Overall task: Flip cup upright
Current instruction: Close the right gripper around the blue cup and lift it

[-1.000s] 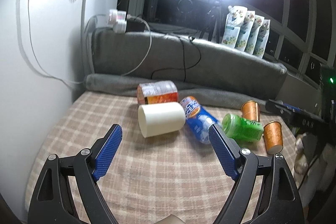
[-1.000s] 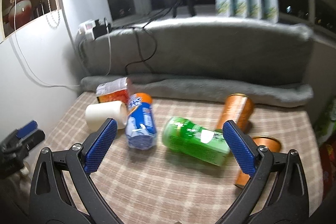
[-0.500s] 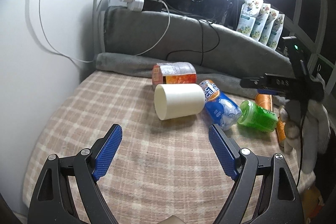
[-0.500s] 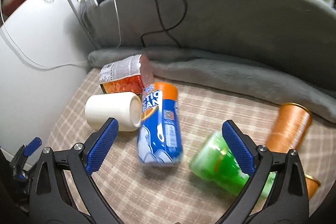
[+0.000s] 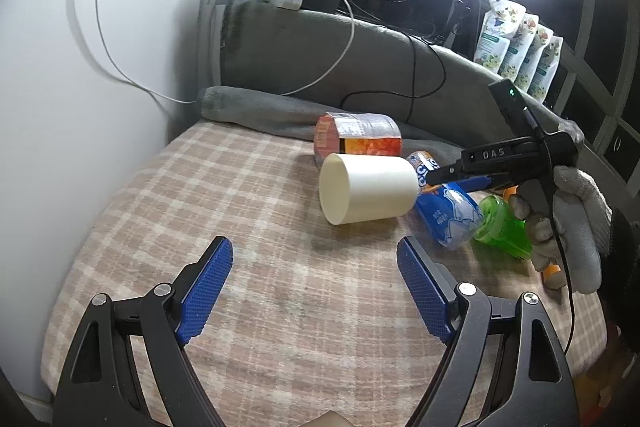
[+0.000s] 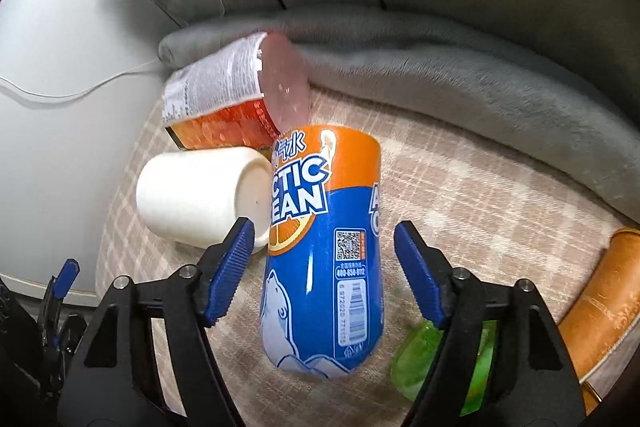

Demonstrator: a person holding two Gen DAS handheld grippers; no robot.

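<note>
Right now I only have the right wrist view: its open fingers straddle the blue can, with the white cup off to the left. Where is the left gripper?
Observer: The left gripper is open and empty. It hangs over the checked cloth, short of the white cup.
Operator: Which way does the cup's wide end point?
Observer: Toward the left gripper. The narrow end lies by the blue can.
Operator: What is behind my right gripper?
Observer: A grey-gloved hand holds the right gripper, and the green bottle lies on its side just in front of that hand.
</note>
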